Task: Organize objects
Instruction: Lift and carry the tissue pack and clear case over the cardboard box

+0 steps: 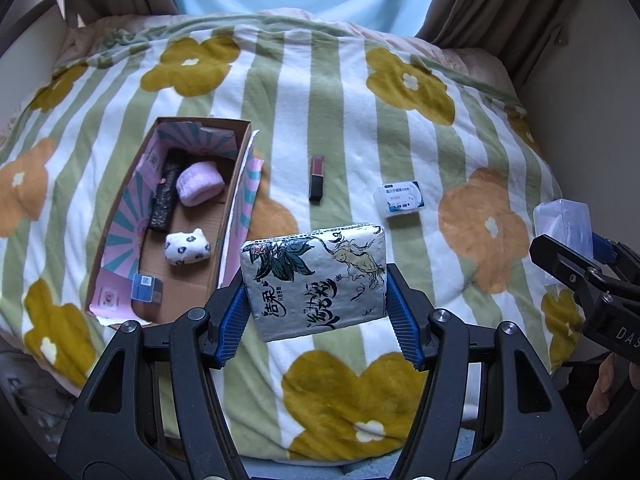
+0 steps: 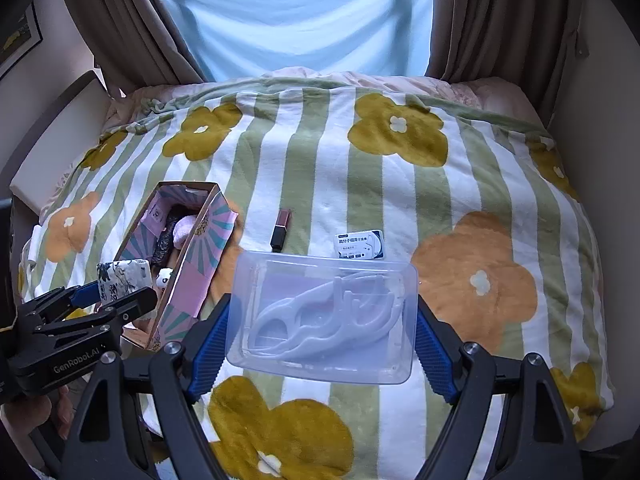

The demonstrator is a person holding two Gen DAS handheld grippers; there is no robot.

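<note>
My left gripper (image 1: 318,312) is shut on a tissue pack (image 1: 316,284) printed with ink drawings and holds it above the bed, right of an open cardboard box (image 1: 236,184). My right gripper (image 2: 320,344) is shut on a clear plastic box (image 2: 320,316) holding white floss picks. The cardboard box (image 2: 200,256) holds a pink roll (image 1: 200,182), a black packet (image 1: 164,200), a spotted white pouch (image 1: 187,247) and a small blue box (image 1: 146,288). A lipstick (image 1: 317,178) and a small white dental box (image 1: 401,197) lie on the blanket.
The bed is covered by a striped blanket with flowers (image 1: 320,92). Curtains (image 2: 480,16) and a pale blue sheet (image 2: 296,16) hang behind it. The right gripper shows at the right edge of the left view (image 1: 576,268); the left gripper shows at lower left of the right view (image 2: 108,300).
</note>
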